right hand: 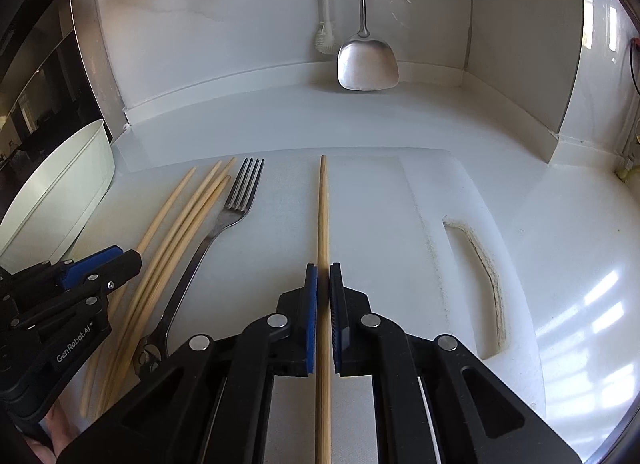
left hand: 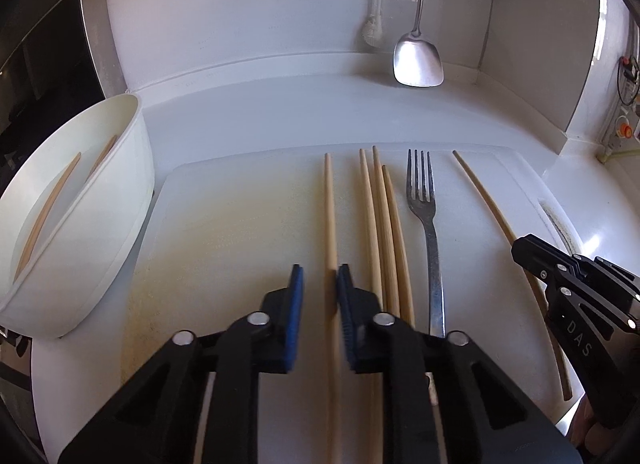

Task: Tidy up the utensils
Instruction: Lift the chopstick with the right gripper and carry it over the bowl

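Note:
Several wooden chopsticks and a metal fork (left hand: 430, 223) lie side by side on a white cutting board (left hand: 240, 223). My left gripper (left hand: 319, 276) is open, its blue pads on either side of the leftmost chopstick (left hand: 329, 203); the right pad touches it. My right gripper (right hand: 323, 276) is shut on the rightmost chopstick (right hand: 323, 203), which still lies along the board. A group of three chopsticks (left hand: 380, 203) lies between the left one and the fork. A white holder (left hand: 80, 203) at the left has two chopsticks (left hand: 48, 207) inside.
A metal spatula (left hand: 418, 59) and a white brush (left hand: 374, 23) hang on the back wall. The board has a handle slot (right hand: 488, 276) at its right end. A dark appliance (right hand: 32, 75) stands at the far left.

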A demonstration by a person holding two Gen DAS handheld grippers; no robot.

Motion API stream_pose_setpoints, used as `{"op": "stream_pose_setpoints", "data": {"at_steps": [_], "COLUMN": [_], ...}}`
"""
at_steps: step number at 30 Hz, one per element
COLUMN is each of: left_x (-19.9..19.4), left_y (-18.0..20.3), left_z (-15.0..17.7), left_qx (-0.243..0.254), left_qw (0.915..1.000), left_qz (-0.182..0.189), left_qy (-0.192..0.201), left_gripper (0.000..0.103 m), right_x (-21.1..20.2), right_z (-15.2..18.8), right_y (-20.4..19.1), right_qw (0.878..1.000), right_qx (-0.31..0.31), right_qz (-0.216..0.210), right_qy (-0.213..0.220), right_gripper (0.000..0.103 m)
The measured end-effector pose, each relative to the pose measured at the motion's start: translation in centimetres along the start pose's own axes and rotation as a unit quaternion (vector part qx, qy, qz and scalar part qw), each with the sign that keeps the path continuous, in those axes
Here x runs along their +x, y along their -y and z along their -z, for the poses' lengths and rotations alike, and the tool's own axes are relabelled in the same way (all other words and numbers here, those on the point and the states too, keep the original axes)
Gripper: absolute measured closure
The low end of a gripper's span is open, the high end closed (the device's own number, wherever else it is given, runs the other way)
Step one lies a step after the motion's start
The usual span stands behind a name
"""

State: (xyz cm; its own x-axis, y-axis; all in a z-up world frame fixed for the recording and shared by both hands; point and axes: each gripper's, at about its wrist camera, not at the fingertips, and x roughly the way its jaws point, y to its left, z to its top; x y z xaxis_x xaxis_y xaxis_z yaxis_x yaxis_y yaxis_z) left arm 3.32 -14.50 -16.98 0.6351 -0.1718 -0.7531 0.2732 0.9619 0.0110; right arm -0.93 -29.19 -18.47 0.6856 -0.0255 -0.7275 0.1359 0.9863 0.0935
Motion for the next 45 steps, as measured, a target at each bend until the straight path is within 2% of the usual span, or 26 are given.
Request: {"op": "stream_pose_setpoints", "data": {"at_steps": [9, 16, 22, 28, 33, 38, 42, 45], "left_x": [-0.6, -2.8, -6.4, -11.3, -14.7, -16.6, -16.6, -15.6], "left_y": [-0.5, -1.0, -1.9, -4.1, -7.8, -12.9, -17.9, -21.9], "left_z": [0.3, 0.2, -0.8, -1.7, -2.2, -3.2, -4.2, -5.1], "left_qx": [-0.023, -0.04, -0.063, -0.094, -0.137, -0.158, -0.166, -0.162], "left_qw": [0.9995, 0.9989, 0.9978, 0.9954, 0.9895, 0.9846, 0.9826, 0.9838], "left_qz": [0.016, 0.021, 0.014, -0.016, -0.045, -0.067, -0.072, -0.068], "left_qy": [-0.015, -0.014, -0.013, 0.001, 0.015, 0.033, 0.041, 0.033], "left_gripper": [0.096, 0.096, 0.096, 0.096, 0.096, 0.096, 0.096, 0.096], "right_x": [-0.7, -2.4, -5.4, -8.9, -10.9, -11.5, -11.0, -9.7], "right_z": [0.5, 0.0, -1.5, -3.8, -5.9, -8.3, -9.7, -10.5], "right_y": [1.1, 1.0, 1.0, 0.0, -3.2, -8.4, -13.8, -18.1], "right_qw": [0.999, 0.998, 0.997, 0.996, 0.992, 0.985, 0.98, 0.979], "right_qx": [0.035, 0.04, 0.037, 0.011, -0.021, -0.043, -0.051, -0.046], "right_qz": [-0.031, -0.047, -0.065, -0.091, -0.126, -0.162, -0.188, -0.196], "right_qy": [0.004, 0.012, 0.014, 0.019, 0.021, 0.03, 0.036, 0.032], "right_gripper": [0.097, 0.097, 0.097, 0.097, 0.097, 0.097, 0.097, 0.097]}}
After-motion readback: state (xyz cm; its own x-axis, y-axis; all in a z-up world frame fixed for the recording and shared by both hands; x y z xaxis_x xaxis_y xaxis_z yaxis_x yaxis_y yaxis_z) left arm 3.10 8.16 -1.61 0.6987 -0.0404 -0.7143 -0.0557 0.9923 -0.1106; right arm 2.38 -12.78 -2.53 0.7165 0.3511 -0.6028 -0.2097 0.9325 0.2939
